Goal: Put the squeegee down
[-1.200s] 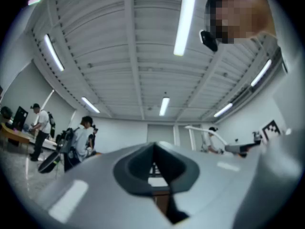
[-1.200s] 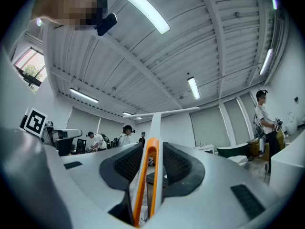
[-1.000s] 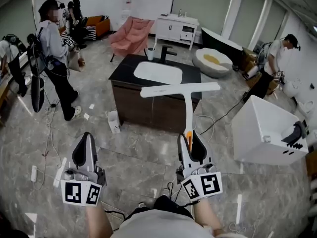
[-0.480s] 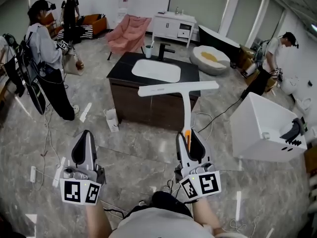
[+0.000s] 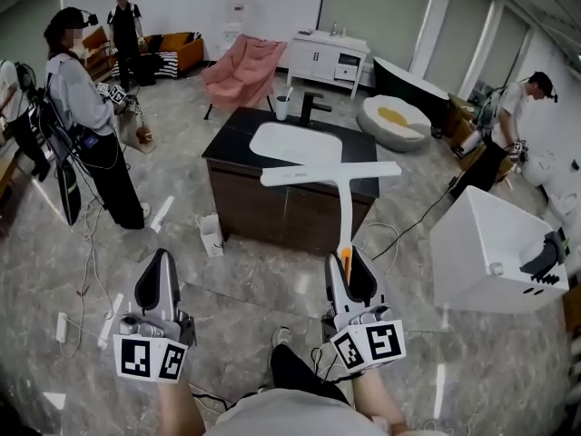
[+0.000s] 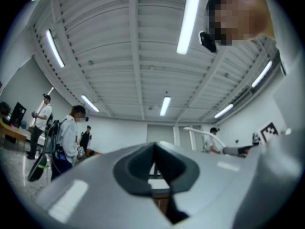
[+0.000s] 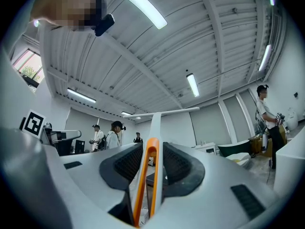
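The squeegee (image 5: 343, 198) has a white T-shaped blade on a white handle with an orange end. It stands upright in front of me, with its blade over the near edge of the dark sink cabinet (image 5: 238, 153) in the head view. My right gripper (image 5: 349, 277) is shut on the orange end of the handle. In the right gripper view the squeegee (image 7: 155, 122) rises between the pads of the right gripper (image 7: 151, 163). My left gripper (image 5: 156, 284) is held level beside it, shut and empty. The left gripper (image 6: 153, 157) shows its jaws meeting.
The cabinet holds a white basin (image 5: 295, 142) and a black tap. A white box-shaped unit (image 5: 490, 252) stands at the right. Cables (image 5: 91, 243) trail over the marble floor. People (image 5: 86, 116) stand at the left, another person (image 5: 531, 98) at the right.
Both grippers have shifted a little with the squeegee still upright in the right one. A shoe now shows at the bottom of the head view. The person at the left has moved.
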